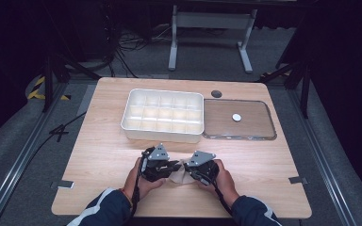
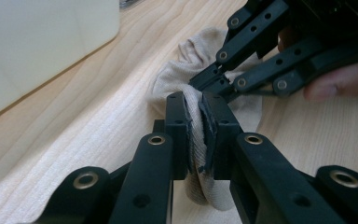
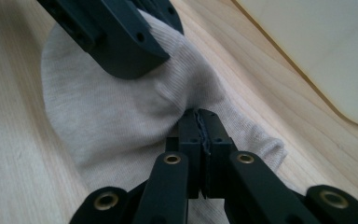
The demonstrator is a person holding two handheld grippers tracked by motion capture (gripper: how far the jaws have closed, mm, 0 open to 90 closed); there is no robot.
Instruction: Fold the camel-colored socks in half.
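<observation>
In the high view, one white divided tray (image 1: pixel 162 115) sits at the far middle of the table (image 1: pixel 99 165), its compartments bare. Beside it lies one clear lid (image 1: pixel 239 120) bearing a small white disc (image 1: pixel 236 117). Near the front edge, the left gripper (image 1: pixel 169 167) and right gripper (image 1: pixel 188 170) meet over one beige sock (image 1: pixel 181 173), largely hidden between them.

The left gripper view shows its jaws clamped on a fold of the sock (image 2: pixel 196 140).

The right gripper view shows its jaws pinching the sock (image 3: pixel 121 121); the toe end is cut off.
</observation>
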